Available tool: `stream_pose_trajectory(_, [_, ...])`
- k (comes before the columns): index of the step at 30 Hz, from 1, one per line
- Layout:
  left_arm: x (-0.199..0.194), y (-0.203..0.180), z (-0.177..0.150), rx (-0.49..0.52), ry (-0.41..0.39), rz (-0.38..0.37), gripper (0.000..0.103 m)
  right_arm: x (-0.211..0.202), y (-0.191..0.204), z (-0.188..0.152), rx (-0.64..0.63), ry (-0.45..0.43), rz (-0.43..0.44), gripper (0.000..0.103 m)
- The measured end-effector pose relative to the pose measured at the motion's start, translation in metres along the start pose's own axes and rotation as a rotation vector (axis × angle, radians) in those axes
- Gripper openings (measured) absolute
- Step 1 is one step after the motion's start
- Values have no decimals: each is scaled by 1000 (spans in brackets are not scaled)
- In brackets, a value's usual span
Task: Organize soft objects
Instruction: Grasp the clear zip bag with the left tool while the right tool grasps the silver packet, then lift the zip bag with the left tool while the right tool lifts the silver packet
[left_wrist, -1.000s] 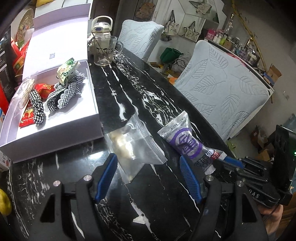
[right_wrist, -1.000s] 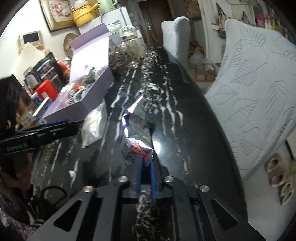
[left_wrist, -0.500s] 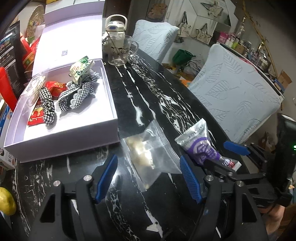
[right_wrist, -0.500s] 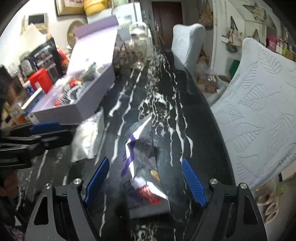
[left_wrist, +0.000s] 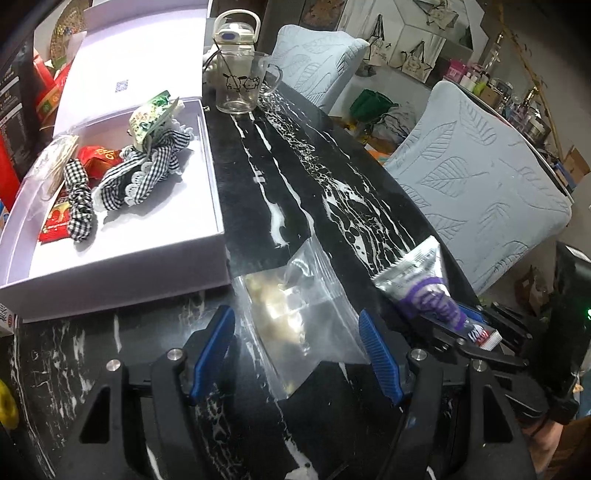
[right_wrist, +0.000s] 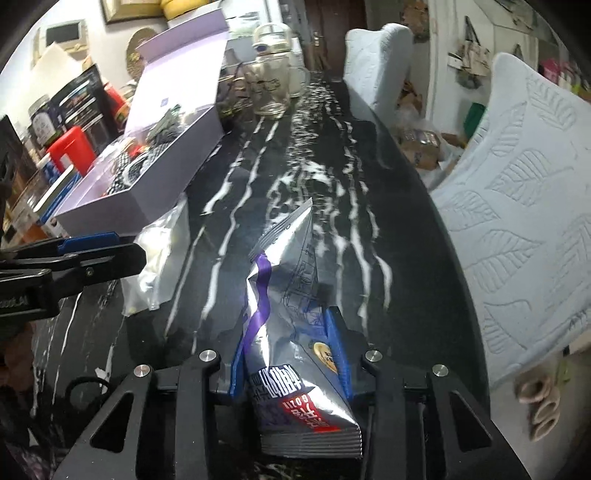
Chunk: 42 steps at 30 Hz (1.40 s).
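Right gripper (right_wrist: 290, 363) jaws have just been closing after swinging wide half a second ago; they now pinch the silver snack packet (right_wrist: 291, 321) by its near half, foil crumpled between the blue pads, far end pointing up the table away from the fingers. Left gripper (left_wrist: 297, 349) has crept forward and down: its jaws are about half open, nothing gripped, and the clear zip bag (left_wrist: 295, 310) now sits between the two pads where it was ahead of them a second ago

Can't tell if the left pads touch the bag yet; looks like a gap on both sides

Outward from the fingers: black marble table (left_wrist: 280, 184) under both items, lilac box (left_wrist: 122, 266) just beyond and left of the left fingers, already holding checked scrunchies (left_wrist: 140, 177) and small packets. Glass mug (left_wrist: 240, 85) well beyond, at the box's far corner

Step in hand, my read: double pickup, right grip made, left still to close

Next: close left on the bag's near end, lift both clear of the box wall, carry left and forward, drop into the free floor at the box's near right
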<state>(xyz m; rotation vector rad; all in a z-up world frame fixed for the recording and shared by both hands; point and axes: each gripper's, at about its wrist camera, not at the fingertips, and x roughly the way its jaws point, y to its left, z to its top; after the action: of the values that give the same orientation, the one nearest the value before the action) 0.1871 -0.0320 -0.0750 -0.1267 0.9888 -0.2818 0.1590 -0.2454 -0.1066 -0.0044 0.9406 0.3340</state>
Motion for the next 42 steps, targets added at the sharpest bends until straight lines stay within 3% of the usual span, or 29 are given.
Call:
stream_pose_trajectory(9, [28,6,5,-90,78,-4,69,-10,-15,-10,55,-20,-23,38])
stream_pose_trajectory(18, [39,-10,5,6,59,96,69,-10,-17,-11,77,-32,-13,38])
stream_pose_trajectory(23, [44,-19,5,88,36,100,69,-11,-17,-12,84,-34,-10,38])
stream_pose_trajectory(24, [44,-19,5,101,29,102,67,-11,-17,-12,84,-33,-9,38])
stream_pose_trajectory(28, [43,-19,4,127,14,98,36,-13,-16,-15,90,-36,-7,38])
stream_pose_trajectory(30, [42,-20,2,138,19,74,31,-14,-17,-17,97,-38,-7,38])
stream_pose_trajectory(42, [14,-29,-18,163,9,-1,30,-30,-19,-32,163,-62,-15,38])
